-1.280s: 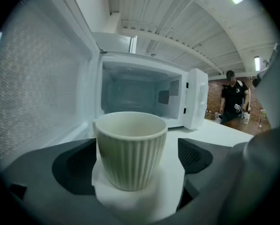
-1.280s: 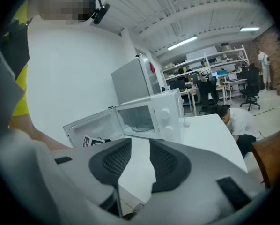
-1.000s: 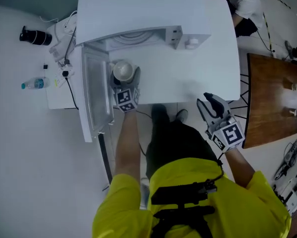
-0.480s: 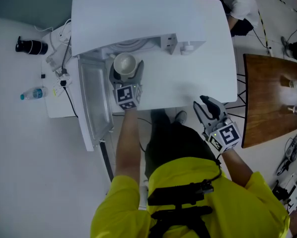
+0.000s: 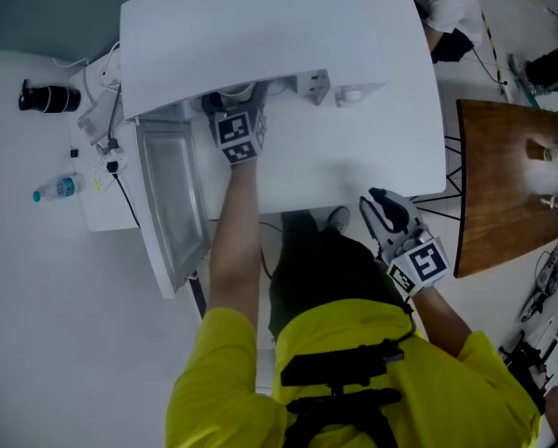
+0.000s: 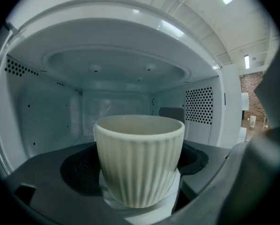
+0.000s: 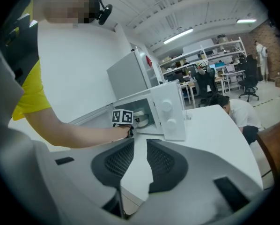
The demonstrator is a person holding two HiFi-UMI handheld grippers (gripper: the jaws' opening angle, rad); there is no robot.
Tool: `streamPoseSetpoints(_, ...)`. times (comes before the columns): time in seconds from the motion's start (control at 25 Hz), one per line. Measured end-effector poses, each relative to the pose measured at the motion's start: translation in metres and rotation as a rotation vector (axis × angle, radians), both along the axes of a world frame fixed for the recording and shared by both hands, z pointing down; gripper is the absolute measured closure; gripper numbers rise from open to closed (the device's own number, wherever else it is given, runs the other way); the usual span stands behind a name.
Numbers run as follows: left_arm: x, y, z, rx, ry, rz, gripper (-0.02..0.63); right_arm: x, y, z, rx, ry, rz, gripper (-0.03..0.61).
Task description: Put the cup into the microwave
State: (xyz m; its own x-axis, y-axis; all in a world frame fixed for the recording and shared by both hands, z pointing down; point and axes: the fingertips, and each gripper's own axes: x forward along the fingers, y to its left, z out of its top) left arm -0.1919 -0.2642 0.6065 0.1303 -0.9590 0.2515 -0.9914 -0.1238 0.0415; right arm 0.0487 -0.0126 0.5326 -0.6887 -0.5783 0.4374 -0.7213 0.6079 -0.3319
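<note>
A cream ribbed cup [image 6: 139, 158] fills the left gripper view, upright just above the dark floor of the microwave cavity [image 6: 51, 172]. My left gripper [image 5: 234, 106] is shut on the cup and reaches into the open white microwave [image 5: 260, 35]. In the head view only a sliver of the cup's rim [image 5: 239, 91] shows under the microwave's top. The microwave door [image 5: 172, 203] hangs open to the left. My right gripper [image 5: 383, 208] hovers at the white table's near edge. Its jaws are closing with nothing between them, and a narrow gap is left [image 7: 140, 144].
The white table [image 5: 354, 157] bears the microwave. A wooden table [image 5: 512, 185] stands to the right. On the left lie a water bottle [image 5: 53, 189], a black cylinder [image 5: 44, 96] and cables [image 5: 106, 110]. A person sits beyond the table [image 5: 452, 7].
My left gripper has carried the cup forward from the front of the opening into the cavity. The right gripper has stayed in place and its jaws have drawn closer.
</note>
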Motion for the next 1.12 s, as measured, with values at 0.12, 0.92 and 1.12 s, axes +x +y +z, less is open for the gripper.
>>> streamPoseSetpoints(0.12,-0.007,-0.005,0.004,-0.005,0.006,-0.015,0.16,0.003,0.0,0.003,-0.011,0.01,0.001,0.488)
streamPoseSetpoints(0.92,0.041,0.243,-0.167,0.027,0.165,-0.023,0.292,0.039,-0.031,-0.099,0.186,-0.022,0.128,0.488)
streamPoseSetpoints(1.12,0.053,0.315,-0.225,0.05,0.118,-0.029,0.338,0.061,-0.01,-0.161,0.281,-0.09,0.158,0.488)
